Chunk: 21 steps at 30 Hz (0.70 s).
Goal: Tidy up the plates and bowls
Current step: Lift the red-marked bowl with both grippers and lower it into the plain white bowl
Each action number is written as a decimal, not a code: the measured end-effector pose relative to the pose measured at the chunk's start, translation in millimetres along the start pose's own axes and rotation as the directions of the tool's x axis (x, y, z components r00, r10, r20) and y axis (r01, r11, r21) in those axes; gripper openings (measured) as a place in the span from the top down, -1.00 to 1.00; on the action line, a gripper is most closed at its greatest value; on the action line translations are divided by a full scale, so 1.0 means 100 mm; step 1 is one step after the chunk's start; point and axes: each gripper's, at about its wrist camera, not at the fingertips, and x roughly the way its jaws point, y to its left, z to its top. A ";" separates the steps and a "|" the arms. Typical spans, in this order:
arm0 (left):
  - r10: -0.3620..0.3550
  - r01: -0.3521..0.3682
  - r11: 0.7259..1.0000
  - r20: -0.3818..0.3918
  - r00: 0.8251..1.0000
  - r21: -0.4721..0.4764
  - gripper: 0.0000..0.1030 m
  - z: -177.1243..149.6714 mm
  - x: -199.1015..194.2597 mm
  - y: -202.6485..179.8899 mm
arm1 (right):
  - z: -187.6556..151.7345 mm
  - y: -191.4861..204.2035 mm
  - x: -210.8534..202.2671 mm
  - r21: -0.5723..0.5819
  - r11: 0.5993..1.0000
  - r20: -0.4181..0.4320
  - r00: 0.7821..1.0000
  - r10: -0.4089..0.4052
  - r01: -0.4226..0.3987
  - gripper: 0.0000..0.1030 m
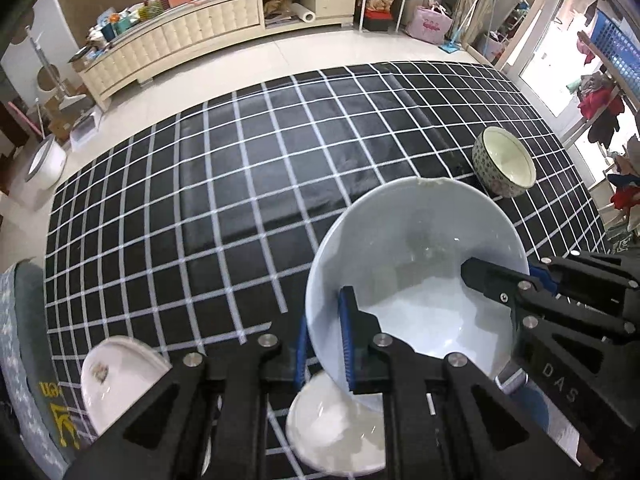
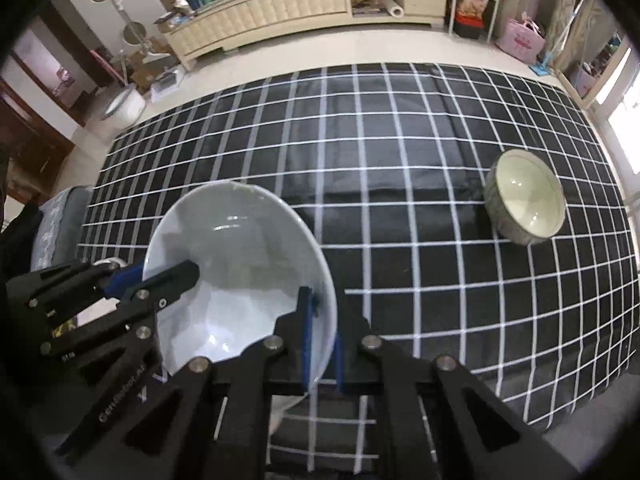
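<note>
A home living room: cluttered cream sideboard [image 1: 208, 28], hanging clothes [image 1: 600, 100].

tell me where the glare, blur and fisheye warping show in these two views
Left wrist view: grid cloth lines bow outward, daylight blows out the doorway at right, white bowl shows soft reflections. Right wrist view: same bowing, dark vignette in the corners, patterned bowl slightly smeared.

The wide middle and far stretch of the checked tabletop [image 2: 400, 152] lies bare for passing, with only the patterned bowl [image 2: 525, 197] standing toward its right side and, close under the tongs, a white plate [image 1: 332, 432] and a white dish [image 1: 116, 380] at the near-left edge.
</note>
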 end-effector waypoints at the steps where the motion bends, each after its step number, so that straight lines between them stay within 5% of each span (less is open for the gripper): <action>1: 0.004 -0.004 1.000 -0.002 1.000 -0.005 0.77 -0.07 -0.05 0.03 | -0.05 0.05 0.00 -0.003 1.000 -0.001 1.000 0.007 -0.007 0.78; 10: 0.023 -0.025 0.998 -0.027 0.999 -0.056 0.76 -0.67 -0.24 0.24 | -0.41 0.42 0.04 -0.037 0.999 -0.034 0.999 0.023 -0.025 0.78; 21: 0.010 -0.016 0.998 -0.116 0.993 -0.053 0.77 -1.07 0.11 0.22 | -0.81 0.39 0.38 0.018 0.999 -0.115 0.993 0.038 -0.036 0.78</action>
